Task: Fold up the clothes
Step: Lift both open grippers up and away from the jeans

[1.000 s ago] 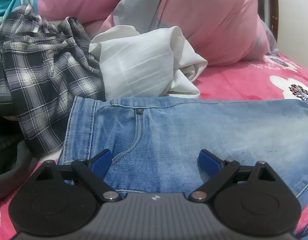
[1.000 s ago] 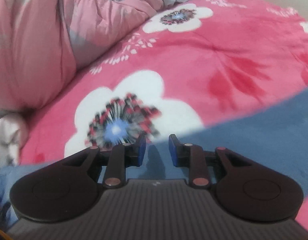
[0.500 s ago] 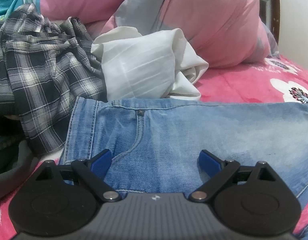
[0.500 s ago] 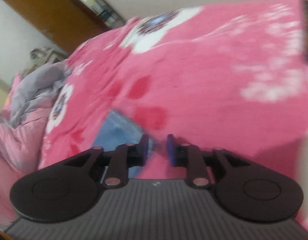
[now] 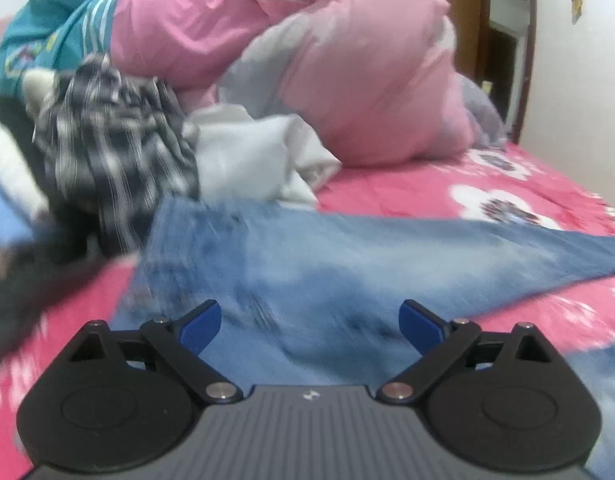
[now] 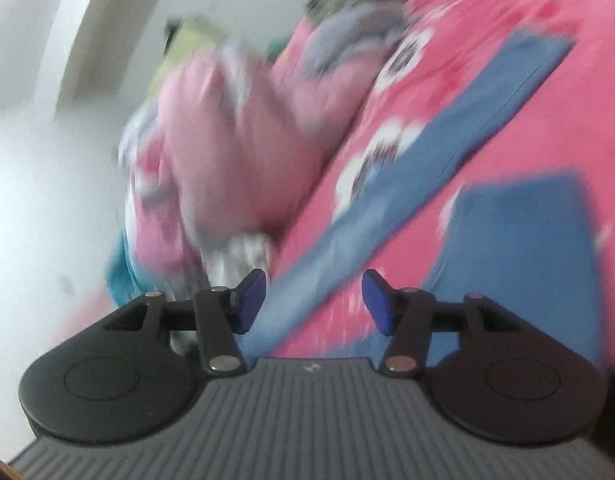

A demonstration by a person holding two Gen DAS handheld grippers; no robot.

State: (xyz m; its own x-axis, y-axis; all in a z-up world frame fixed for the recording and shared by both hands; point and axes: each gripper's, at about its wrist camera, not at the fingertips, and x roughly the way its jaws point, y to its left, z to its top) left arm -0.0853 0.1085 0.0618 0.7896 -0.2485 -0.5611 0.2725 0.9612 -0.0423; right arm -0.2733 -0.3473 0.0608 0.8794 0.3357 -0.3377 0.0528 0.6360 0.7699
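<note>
The jeans [image 5: 347,264] lie spread, unfolded, on the pink floral bedspread [image 5: 447,188], both the left gripper [image 5: 311,320] and right gripper [image 6: 313,300] empty with jaws apart, the right's just opened; plaid shirt [image 5: 107,152] and white garment [image 5: 251,152] wait crumpled

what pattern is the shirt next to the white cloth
Black, grey and white plaid on the shirt; clearest in the left wrist view.

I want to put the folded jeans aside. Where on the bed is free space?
Free: the pink bedspread right of the white garment, between the pink duvet and the jeans. Crowded: the left, where the plaid shirt and dark clothes pile up.
</note>
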